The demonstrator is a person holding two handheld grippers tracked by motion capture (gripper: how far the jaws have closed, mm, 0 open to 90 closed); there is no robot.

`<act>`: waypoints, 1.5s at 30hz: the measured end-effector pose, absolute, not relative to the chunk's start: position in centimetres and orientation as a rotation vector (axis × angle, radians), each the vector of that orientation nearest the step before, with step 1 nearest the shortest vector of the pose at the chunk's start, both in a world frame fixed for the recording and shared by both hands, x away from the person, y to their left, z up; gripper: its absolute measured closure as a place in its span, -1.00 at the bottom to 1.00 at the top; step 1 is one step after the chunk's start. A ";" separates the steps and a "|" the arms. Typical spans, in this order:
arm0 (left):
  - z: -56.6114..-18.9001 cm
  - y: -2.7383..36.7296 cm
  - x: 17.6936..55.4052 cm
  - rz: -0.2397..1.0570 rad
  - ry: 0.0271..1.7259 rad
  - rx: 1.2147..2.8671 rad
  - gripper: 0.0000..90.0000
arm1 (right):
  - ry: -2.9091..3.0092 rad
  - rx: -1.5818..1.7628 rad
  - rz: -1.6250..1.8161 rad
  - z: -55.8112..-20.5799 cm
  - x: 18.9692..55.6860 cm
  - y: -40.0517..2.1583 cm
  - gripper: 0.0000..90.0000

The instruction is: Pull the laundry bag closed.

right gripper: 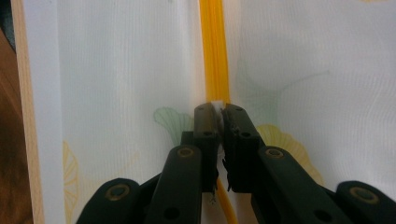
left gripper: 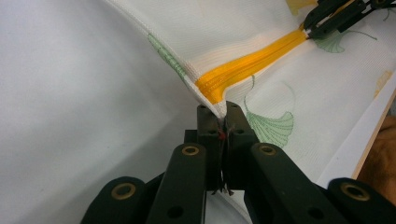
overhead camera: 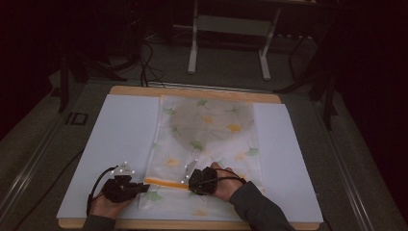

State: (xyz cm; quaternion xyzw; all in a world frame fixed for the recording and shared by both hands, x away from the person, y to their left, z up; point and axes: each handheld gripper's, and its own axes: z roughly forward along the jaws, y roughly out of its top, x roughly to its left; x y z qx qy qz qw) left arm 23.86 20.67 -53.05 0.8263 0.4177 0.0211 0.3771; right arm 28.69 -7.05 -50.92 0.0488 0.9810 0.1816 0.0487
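Mesh bag (overhead camera: pixel 207 139) flat on white sheet (overhead camera: pixel 120 139) at table's near edge. Left gripper (left gripper: pixel 222 122) clamps bag's corner at orange zipper (left gripper: pixel 252 65) end; right gripper (right gripper: pixel 219 112) pinches zipper pull (right gripper: pixel 217 103).

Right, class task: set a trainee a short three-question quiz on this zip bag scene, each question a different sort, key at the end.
1. True or false: the left gripper is shut on the bag's corner at the zip's end.
2. What colour is the zip? A green, B orange, C blue.
3. Fill in: the right gripper pinches a small white piece on the ____.

Key: 1 true; 2 B; 3 zip.
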 end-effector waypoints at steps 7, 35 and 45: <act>-53.1 20.7 23.8 0.054 1.070 2.112 0.96 | 2.990 0.157 0.539 -50.9 28.7 -7.4 0.87; -53.1 20.7 23.8 0.060 1.071 2.114 0.96 | 2.995 0.175 0.503 -50.7 28.7 -9.0 0.88; -53.1 20.8 23.8 0.060 1.075 2.107 0.96 | 3.000 0.182 0.489 -50.7 28.8 -9.4 0.88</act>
